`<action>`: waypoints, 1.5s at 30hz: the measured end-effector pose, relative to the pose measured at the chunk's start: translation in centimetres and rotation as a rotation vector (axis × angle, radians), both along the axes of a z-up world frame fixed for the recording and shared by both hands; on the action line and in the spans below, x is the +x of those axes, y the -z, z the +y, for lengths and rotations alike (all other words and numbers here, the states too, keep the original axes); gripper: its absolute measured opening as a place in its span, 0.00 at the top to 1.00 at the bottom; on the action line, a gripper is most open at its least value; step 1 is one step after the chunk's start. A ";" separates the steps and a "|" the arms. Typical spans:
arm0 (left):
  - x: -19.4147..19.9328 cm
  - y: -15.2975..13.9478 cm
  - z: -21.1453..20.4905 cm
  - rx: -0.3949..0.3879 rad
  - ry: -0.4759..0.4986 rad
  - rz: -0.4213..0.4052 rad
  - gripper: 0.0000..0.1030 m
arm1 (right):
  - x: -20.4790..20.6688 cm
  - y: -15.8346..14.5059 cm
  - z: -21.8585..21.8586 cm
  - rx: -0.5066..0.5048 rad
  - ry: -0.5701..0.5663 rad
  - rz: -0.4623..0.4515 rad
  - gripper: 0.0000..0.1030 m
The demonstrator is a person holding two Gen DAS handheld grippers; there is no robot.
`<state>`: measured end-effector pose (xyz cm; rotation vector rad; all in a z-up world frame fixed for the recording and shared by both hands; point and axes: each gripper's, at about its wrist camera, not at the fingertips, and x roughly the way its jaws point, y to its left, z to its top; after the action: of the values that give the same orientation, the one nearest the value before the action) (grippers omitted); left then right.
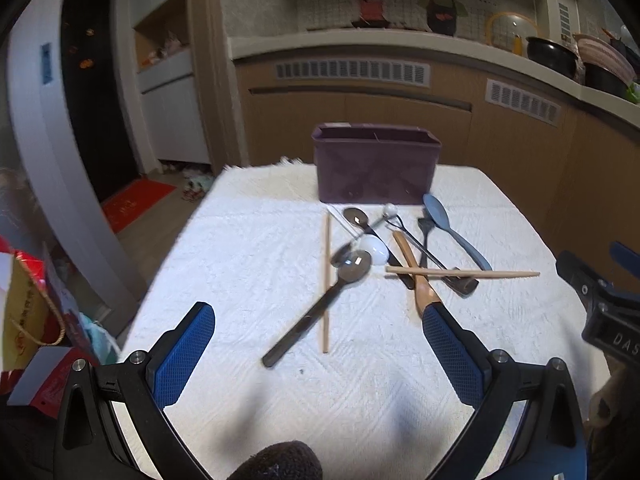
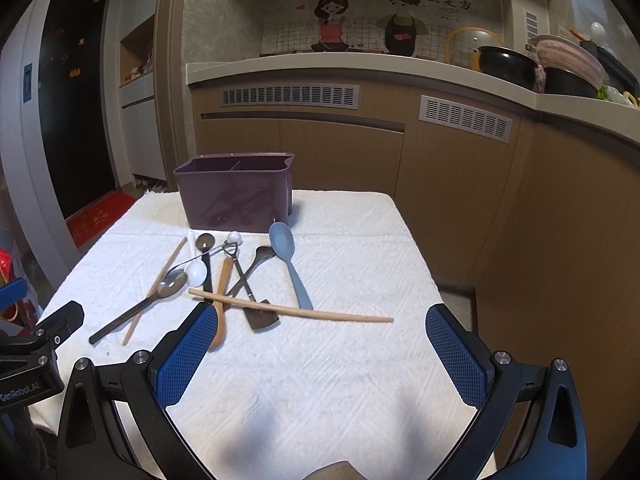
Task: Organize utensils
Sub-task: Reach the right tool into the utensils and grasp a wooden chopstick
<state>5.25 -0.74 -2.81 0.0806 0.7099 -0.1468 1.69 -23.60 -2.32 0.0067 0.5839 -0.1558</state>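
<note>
A purple utensil holder [image 1: 374, 166] [image 2: 236, 194] stands at the far side of the white cloth. In front of it lies a loose pile of utensils: a blue spoon [image 1: 452, 230] [image 2: 290, 264], a wooden spoon [image 1: 416, 276] [image 2: 222, 292], a steel spoon with a dark handle [image 1: 316, 308] [image 2: 136, 310], a small white spoon [image 1: 376, 250] [image 2: 196, 270], a dark spatula [image 2: 260, 316] and two wooden chopsticks [image 1: 464, 274] [image 2: 292, 308]. My left gripper [image 1: 318, 322] is open, above the cloth just short of the pile. My right gripper [image 2: 322, 324] is open too, near the long chopstick.
The white cloth [image 2: 360, 248] covers a small table whose edges fall off on the left and right. Wooden kitchen cabinets [image 2: 340, 148] with a counter stand behind it. A red mat [image 1: 136, 202] lies by a dark door. Bags [image 1: 32, 312] sit on the floor at left.
</note>
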 end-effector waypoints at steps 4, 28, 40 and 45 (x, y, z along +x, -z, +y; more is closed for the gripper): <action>2.9 1.7 -0.2 -0.061 0.067 0.115 0.00 | 2.5 0.7 -1.0 -0.007 -0.039 0.033 0.00; 10.6 3.6 7.9 -0.137 -0.092 0.206 0.00 | 13.8 6.5 5.6 -0.142 -0.635 0.434 0.68; 10.3 2.9 9.5 -0.145 -0.080 0.170 0.00 | 18.4 8.9 5.7 -0.158 -0.630 0.551 0.69; 10.0 2.8 8.8 -0.132 -0.048 0.158 0.00 | 19.7 9.2 5.8 -0.134 -0.616 0.560 0.81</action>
<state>15.29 8.08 -5.65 -0.0749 0.8574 -0.1543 21.40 -17.81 -11.55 -0.3535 1.1037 0.4176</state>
